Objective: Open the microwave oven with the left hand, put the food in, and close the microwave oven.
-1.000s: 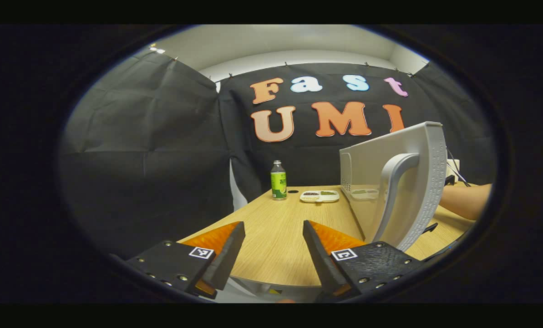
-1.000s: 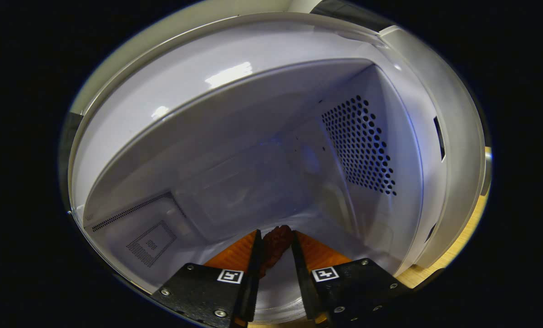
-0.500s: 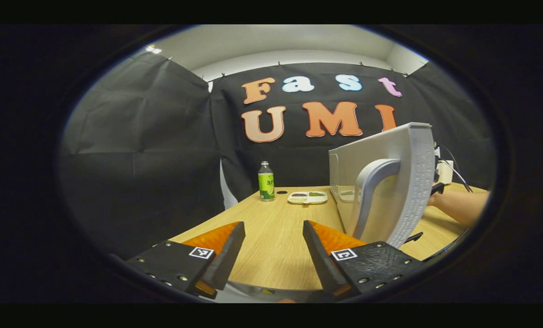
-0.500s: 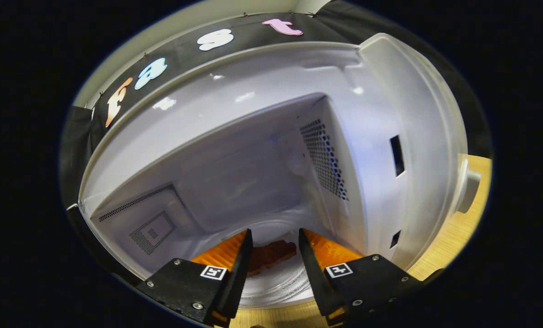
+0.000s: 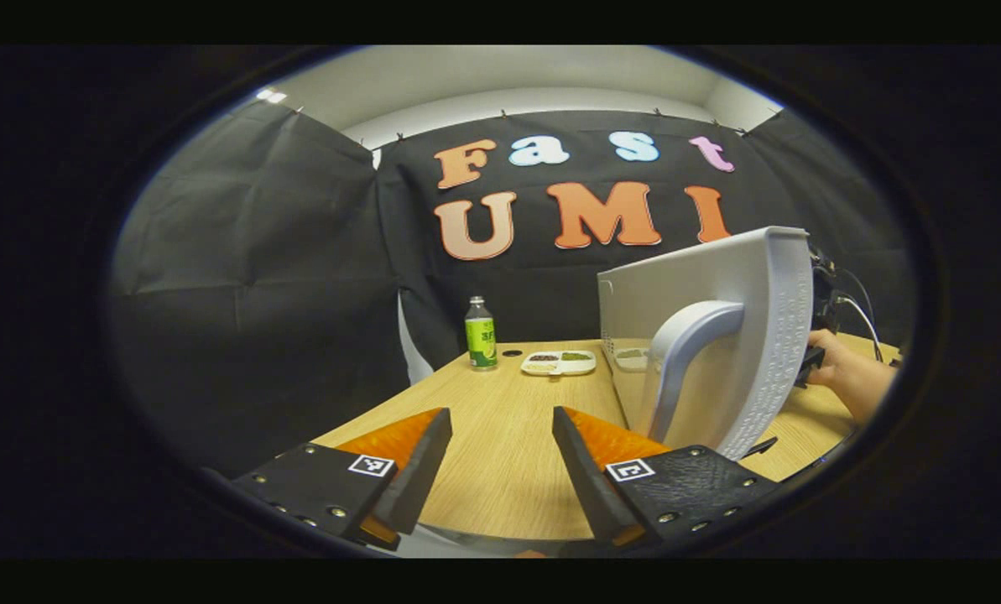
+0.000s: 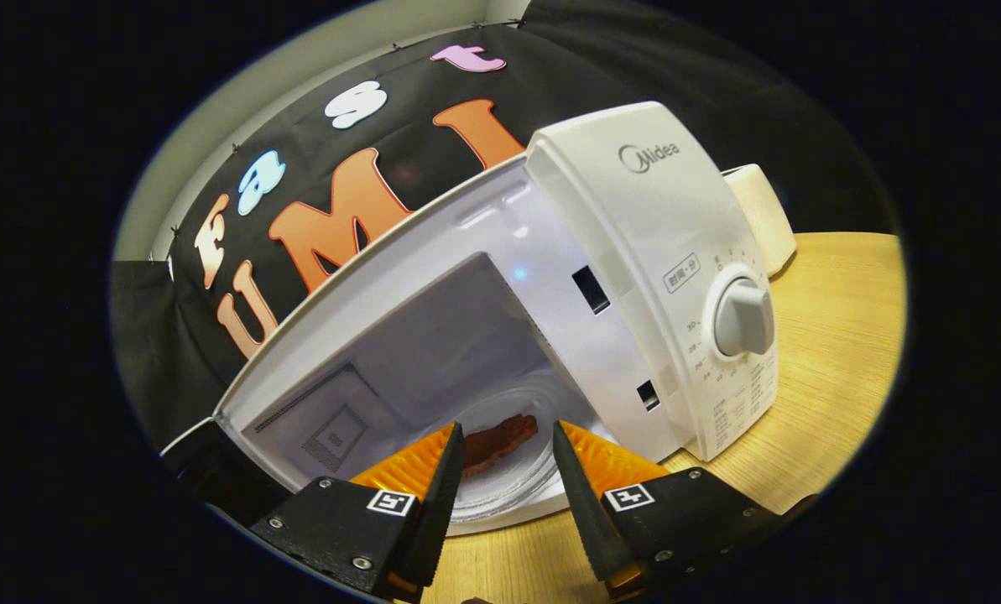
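Your right gripper (image 6: 500, 470) sits just outside the microwave oven (image 6: 634, 277), jaws apart and holding nothing. The food (image 6: 500, 436), a dark brown piece, lies on the glass turntable (image 6: 508, 491) inside the cavity, straight ahead between your fingertips and apart from both. The control panel with its dial (image 6: 743, 317) stands to the right of the opening; bare table (image 6: 836, 352) runs beyond it.

Your left gripper (image 5: 493, 457) hovers low over the near table edge, jaws apart and empty. The door (image 5: 735, 335) stands swung out, its handle (image 5: 685, 352) just right of your right finger. A hand (image 5: 844, 373) shows past the door's edge. A bottle (image 5: 481, 333) and a divided tray (image 5: 559, 362) sit far back, with open tabletop between them and you
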A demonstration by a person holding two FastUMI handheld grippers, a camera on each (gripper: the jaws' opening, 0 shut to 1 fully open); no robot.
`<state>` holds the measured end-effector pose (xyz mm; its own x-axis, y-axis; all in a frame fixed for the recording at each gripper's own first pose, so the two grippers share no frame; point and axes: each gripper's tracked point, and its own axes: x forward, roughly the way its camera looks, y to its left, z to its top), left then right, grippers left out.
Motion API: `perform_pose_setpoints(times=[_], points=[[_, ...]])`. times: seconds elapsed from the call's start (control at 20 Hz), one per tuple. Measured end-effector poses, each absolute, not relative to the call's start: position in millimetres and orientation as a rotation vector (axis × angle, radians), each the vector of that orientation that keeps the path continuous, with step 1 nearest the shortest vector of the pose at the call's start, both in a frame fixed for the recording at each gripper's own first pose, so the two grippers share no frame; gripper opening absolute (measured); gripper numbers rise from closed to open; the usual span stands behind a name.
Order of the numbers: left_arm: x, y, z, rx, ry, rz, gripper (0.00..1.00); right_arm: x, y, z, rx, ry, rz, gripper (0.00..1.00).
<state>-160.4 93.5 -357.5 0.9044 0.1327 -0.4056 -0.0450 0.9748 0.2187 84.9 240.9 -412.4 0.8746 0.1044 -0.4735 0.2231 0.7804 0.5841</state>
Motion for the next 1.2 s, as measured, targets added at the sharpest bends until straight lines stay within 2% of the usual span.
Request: perform_pose_setpoints(times=[0.35,0.55,0.7,1.2], points=[[-157,41,-368,0.189,0.445,-0.017,0.76,32,220,-354,0.704,0.483,0.061,0.71],[-149,-7,-378,0.174,0.438,-0.114,0.76,6,190,-335,0.670,0.483,0.108,0.79],[-139,-47,-388,0.142,0.431,-0.190,0.76,-9,158,-330,0.695,0.491,0.091,0.82],[-102,-160,-412,0.040,0.444,-0.401,0.76,-35,59,-312,0.613,0.418,-0.005,0.82]])
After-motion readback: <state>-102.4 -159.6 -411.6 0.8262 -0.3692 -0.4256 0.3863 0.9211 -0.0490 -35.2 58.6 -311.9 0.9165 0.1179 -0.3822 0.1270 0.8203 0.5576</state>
